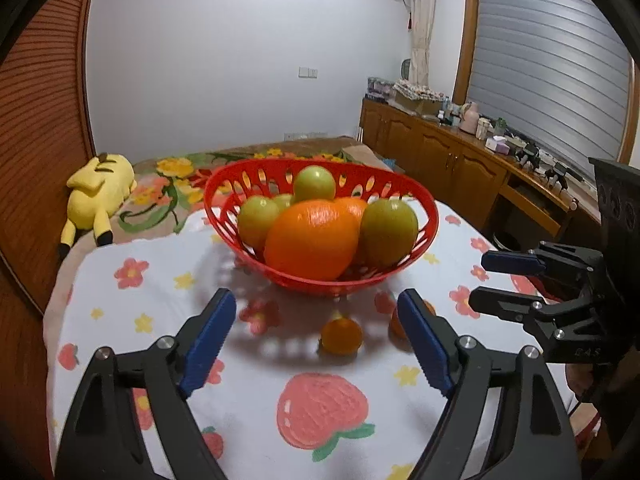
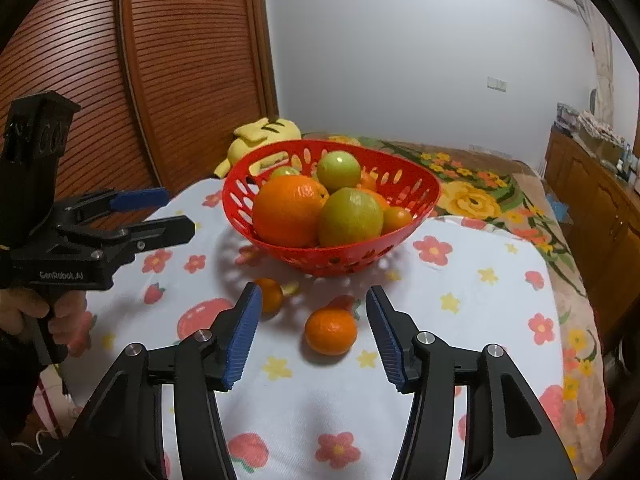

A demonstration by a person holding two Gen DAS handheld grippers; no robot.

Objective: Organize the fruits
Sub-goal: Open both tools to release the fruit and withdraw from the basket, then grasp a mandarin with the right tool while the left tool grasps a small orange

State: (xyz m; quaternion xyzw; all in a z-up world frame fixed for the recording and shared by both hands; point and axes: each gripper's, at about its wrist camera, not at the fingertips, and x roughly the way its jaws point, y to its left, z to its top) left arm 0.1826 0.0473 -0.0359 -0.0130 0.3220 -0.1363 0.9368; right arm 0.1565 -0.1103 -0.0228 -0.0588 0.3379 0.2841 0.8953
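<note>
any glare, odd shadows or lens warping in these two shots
Left wrist view: white glare spots on the big orange, and a dotted shadow from the red basket falls on the tablecloth. Right wrist view: the same dappled shadow lies beside the basket, and fisheye bends the wooden door, with dark corners.

A red basket point(image 1: 424, 216) holding a large orange point(image 1: 310, 240) and green fruits point(image 1: 388, 230) sits on a flower-printed cloth over the surface point(image 1: 160, 300). In front, the left gripper point(image 1: 316, 340) stands wide apart around a small orange point(image 1: 340, 334) without touching it. The right gripper point(image 1: 486, 280) enters from the right, parted. A yellow plush toy point(image 1: 100, 192) lies behind.
</note>
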